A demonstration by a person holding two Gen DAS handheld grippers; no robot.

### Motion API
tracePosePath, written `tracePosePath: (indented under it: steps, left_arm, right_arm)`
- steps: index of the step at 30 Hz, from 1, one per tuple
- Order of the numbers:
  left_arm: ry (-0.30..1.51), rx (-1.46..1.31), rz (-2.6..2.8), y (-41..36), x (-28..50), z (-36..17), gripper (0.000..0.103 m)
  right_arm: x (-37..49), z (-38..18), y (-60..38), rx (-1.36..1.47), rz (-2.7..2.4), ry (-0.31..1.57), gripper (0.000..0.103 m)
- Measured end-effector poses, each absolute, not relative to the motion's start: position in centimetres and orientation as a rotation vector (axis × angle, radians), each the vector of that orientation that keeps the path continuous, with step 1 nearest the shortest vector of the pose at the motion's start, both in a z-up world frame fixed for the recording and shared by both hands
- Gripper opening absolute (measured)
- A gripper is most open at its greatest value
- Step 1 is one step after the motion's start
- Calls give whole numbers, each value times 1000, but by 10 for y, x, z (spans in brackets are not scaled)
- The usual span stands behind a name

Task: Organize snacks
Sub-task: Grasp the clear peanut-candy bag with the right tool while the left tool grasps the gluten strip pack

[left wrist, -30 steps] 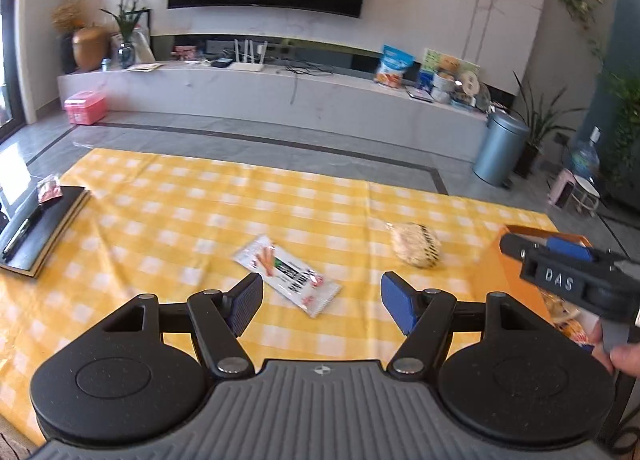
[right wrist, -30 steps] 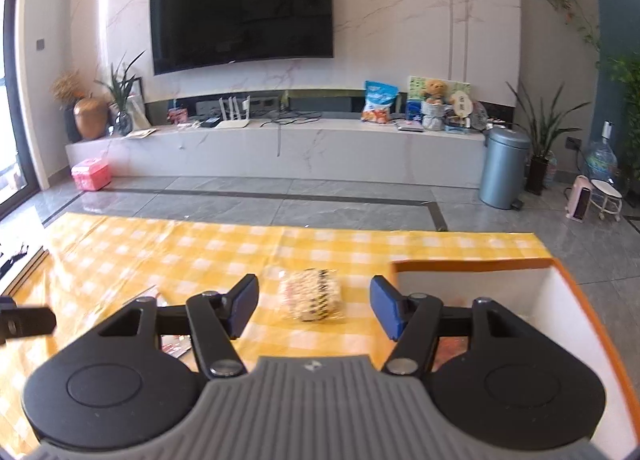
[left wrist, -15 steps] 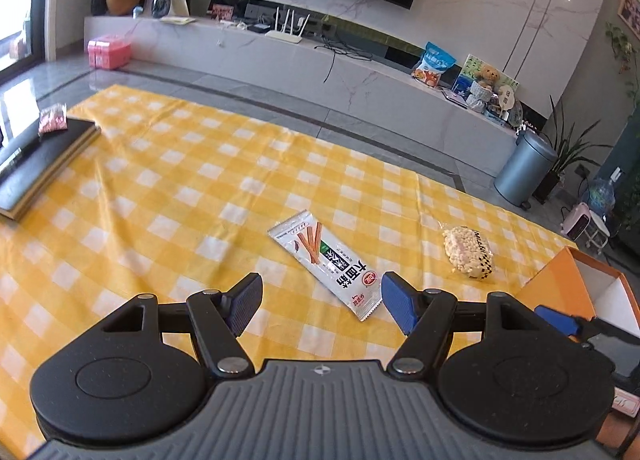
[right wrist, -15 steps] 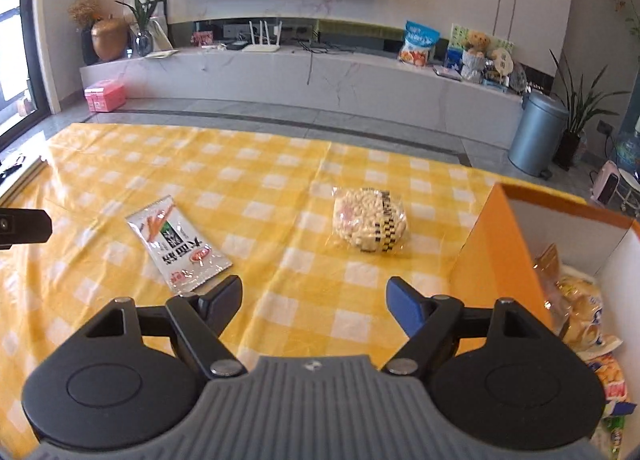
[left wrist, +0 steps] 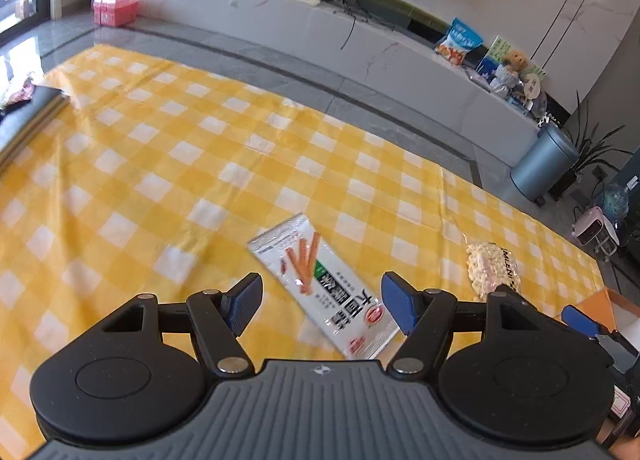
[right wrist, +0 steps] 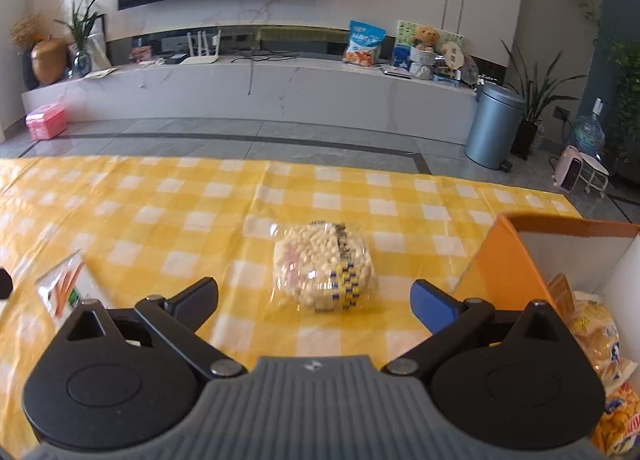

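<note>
Yellow-checked tablecloth [left wrist: 168, 148] with two loose snacks left on it. In the left wrist view the flat white biscuit-stick packet [left wrist: 320, 288] sits low centre, its near end between the spread fingers of the left gripper [left wrist: 322, 300], nothing clamped. In the right wrist view the round puffed-snack bag [right wrist: 324, 266] lies centre frame just ahead of the right gripper [right wrist: 314, 296], whose jaws are also wide apart and empty. The orange box [right wrist: 508, 260] is at the right edge, already holding a few snacks.

What could go wrong: the packet is thin and flat on cloth, so the fingers might skate over it or pinch the tablecloth instead. The puffy bag looks slippery (crinkly clear film) and could squirt out or get crushed.

The packet's long axis runs diagonally, upper left to lower right of the frame, printed side up.
</note>
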State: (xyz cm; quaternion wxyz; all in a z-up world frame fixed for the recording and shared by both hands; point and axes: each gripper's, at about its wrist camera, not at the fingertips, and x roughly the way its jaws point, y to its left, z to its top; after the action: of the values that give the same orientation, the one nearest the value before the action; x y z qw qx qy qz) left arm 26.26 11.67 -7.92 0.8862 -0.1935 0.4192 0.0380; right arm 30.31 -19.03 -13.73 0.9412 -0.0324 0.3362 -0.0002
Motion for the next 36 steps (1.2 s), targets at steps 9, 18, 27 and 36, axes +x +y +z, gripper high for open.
tracePosePath:
  steps: [9,18,27,36]
  left_arm:
    - [1030,-461,25,105,310,-110,81]
    - [1009,-371,101,92,326,-123,91]
    - [1033,-299,273,87,325,-131,95]
    - [1029,-226,290,67,319,-136,97]
  right_arm:
    - [357,-156,-195,39,-81,737,100]
    - [392,-185,-193,45,-135,821,100]
    - [388,-195,-194,35,-101,768,80]
    - [341,-190,-181,-14,-41,828,79]
